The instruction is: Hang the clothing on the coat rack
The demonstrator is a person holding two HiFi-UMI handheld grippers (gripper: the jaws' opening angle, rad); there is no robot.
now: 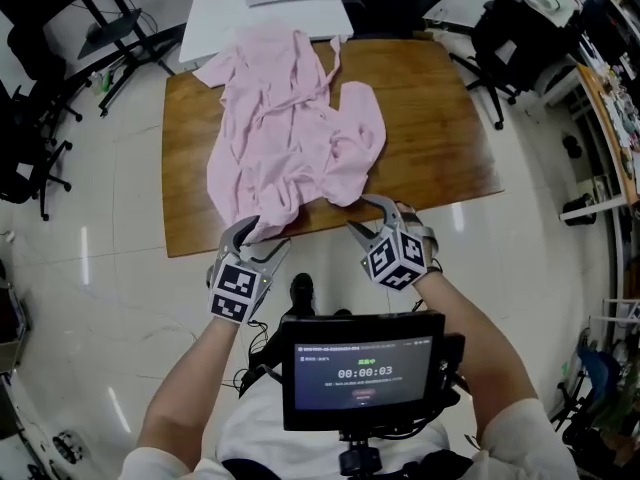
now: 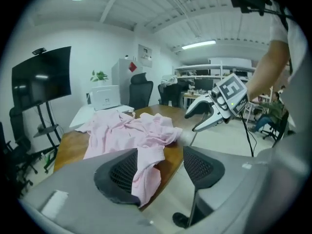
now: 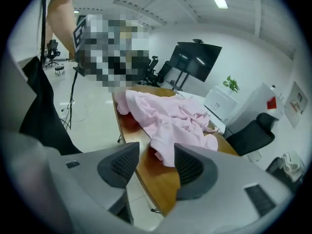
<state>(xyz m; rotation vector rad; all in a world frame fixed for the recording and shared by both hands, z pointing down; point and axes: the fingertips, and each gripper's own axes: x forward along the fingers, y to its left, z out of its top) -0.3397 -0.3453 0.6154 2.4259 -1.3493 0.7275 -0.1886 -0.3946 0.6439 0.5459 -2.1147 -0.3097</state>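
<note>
Wooden table; left hand-held gripper, right hand-held gripper angled down, agape.

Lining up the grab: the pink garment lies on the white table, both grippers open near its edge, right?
No: the pink garment lies on the wooden table; the white table stands behind it, as the head view shows. The left gripper and right gripper are indeed open.

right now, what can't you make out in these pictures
- Coat rack: in no view.
- Pink garment: crumpled on the wooden table, so its collar and cut are hidden, every view.
- Small print on the chest screen: too small, head view.
- Right gripper view: a mosaic patch covers the upper left.
</note>
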